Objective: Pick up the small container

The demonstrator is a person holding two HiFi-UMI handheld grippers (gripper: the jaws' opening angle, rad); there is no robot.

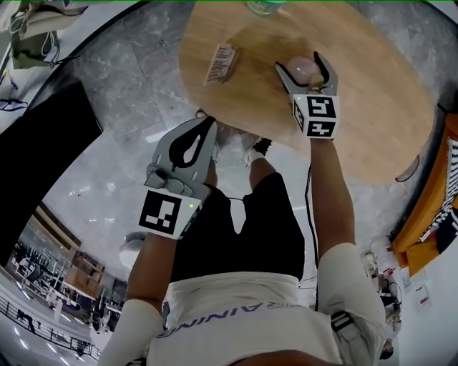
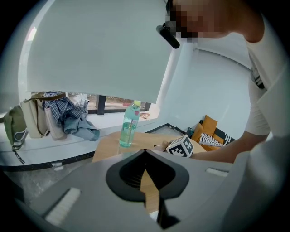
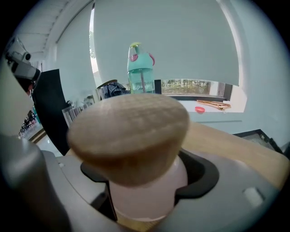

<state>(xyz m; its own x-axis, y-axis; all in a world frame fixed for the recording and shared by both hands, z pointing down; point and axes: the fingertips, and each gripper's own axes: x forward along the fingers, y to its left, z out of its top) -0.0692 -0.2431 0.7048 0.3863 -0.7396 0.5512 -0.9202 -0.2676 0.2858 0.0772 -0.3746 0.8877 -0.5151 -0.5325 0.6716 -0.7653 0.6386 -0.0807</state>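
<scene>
The small container (image 1: 304, 69), a pale pink jar with a round wooden lid (image 3: 129, 131), sits between the jaws of my right gripper (image 1: 300, 63) over the round wooden table (image 1: 358, 100). In the right gripper view the jaws press on the jar's pink body (image 3: 145, 190) from both sides, and the right gripper (image 3: 145, 201) is shut on it. My left gripper (image 1: 206, 125) hangs off the table's near edge above the floor. In the left gripper view its jaws meet with nothing between them, so the left gripper (image 2: 145, 153) is shut.
A green water bottle (image 1: 261, 6) (image 2: 129, 124) (image 3: 140, 68) stands at the table's far side. A barcoded packet (image 1: 220, 63) lies left of the jar. A black panel (image 1: 36, 157) stands to the left on the marble floor, and an orange seat (image 1: 436, 207) to the right.
</scene>
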